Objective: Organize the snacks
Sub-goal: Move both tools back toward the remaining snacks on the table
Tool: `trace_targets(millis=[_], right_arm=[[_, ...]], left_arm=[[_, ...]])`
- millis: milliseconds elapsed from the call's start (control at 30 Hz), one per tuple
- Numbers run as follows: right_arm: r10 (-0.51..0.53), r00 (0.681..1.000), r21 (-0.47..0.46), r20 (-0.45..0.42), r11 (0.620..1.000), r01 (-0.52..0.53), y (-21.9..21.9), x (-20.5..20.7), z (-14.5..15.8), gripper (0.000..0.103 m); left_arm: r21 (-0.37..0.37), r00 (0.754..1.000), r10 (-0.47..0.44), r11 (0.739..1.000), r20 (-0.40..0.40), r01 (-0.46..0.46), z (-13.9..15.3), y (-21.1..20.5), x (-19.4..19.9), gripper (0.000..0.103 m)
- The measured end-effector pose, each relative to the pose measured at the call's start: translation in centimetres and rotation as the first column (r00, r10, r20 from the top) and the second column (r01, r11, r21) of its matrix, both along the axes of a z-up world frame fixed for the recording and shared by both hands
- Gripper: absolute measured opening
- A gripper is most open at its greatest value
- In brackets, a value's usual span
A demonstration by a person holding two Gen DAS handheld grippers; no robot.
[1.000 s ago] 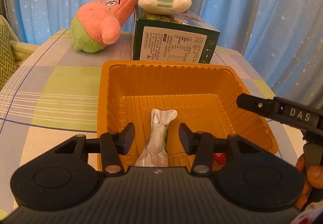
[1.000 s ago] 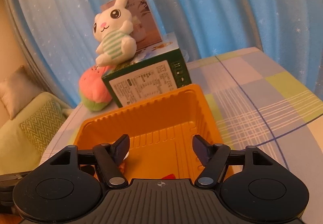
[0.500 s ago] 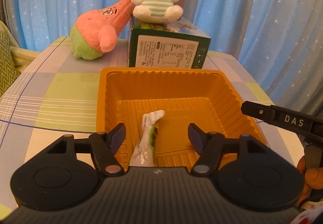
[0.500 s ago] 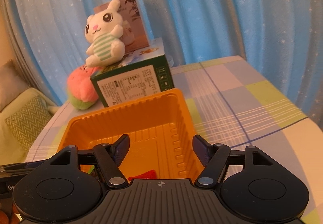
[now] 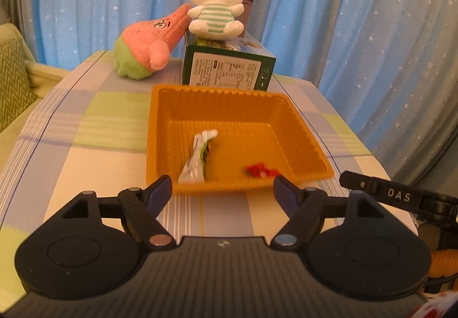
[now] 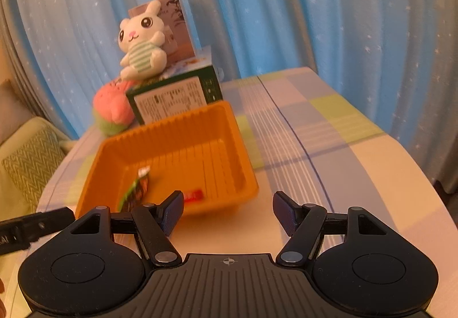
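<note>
An orange plastic tray [image 5: 160, 129] [image 6: 229, 129] sits on the checked tablecloth. Inside it lie a silver and green snack packet [image 5: 197, 160] [image 6: 134, 192] and a small red packet [image 5: 262, 170] [image 6: 193, 194]. My left gripper [image 5: 223, 192] hovers just in front of the tray's near edge, its jaws opening with nothing between them. My right gripper [image 6: 227, 210] is open and empty too, off the tray's near right corner over bare cloth. The right tool's black finger shows at the edge of the left wrist view, and the left tool's finger at the edge of the right wrist view.
Behind the tray stands a green carton [image 5: 229, 71] [image 6: 174, 97] with a white bunny plush [image 5: 216, 10] [image 6: 141, 41] sitting on it. A pink and green plush [image 5: 148, 45] [image 6: 113, 109] lies to its left. Blue star curtains hang behind; a green cushion [image 5: 13, 80] is at the left.
Both grippers have pulled back toward me and slightly up, out of the tray. The left jaws have spread away from the silver packet, which now lies free in the tray.
</note>
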State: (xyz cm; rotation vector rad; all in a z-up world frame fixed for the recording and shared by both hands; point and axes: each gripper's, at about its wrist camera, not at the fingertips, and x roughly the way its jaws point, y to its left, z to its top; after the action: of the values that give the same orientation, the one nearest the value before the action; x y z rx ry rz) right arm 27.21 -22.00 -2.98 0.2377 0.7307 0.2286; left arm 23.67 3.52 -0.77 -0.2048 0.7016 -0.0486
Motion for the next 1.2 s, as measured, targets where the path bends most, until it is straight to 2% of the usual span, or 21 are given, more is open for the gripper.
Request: trace_targets(millis=[133,300,667,900,1200], right_arm=[[-0.009,0.999,-0.013,-0.041,1.000,0.008,-1.2,-3.3,-0.1,0.069],[-0.018,0.997,-0.007,-0.072,1.000,0.017,-2.4,-7.1,0.0,0.069],[-0.033,0.996,0.065,-0.080,0.997,0.039,-3.8,-14.8,0.2,0.071],[-0.038,0.998,0.064,-0.055,0.997,0.042,-3.6,-18.0,-0.7,0.071],[-0.036,0.996,0.059,-0.087,0.997,0.041,-3.7,-17.9,-2.3,0.071]], left_arm=[[-0.014,1.000,0.021,1.000,-0.021,-0.021,-0.2,0.0,-3.2,0.078],[0.021,0.999,0.019,1.000,-0.030,-0.019,-0.2,-0.5,-7.1,0.078],[0.012,0.999,0.000,1.000,-0.041,0.000,-0.4,-1.4,-13.9,0.080],[0.017,0.997,-0.022,1.000,-0.072,0.023,-1.7,-2.0,-15.7,0.080],[0.020,0.994,-0.035,0.999,-0.100,0.037,-3.0,-2.6,-15.2,0.080]])
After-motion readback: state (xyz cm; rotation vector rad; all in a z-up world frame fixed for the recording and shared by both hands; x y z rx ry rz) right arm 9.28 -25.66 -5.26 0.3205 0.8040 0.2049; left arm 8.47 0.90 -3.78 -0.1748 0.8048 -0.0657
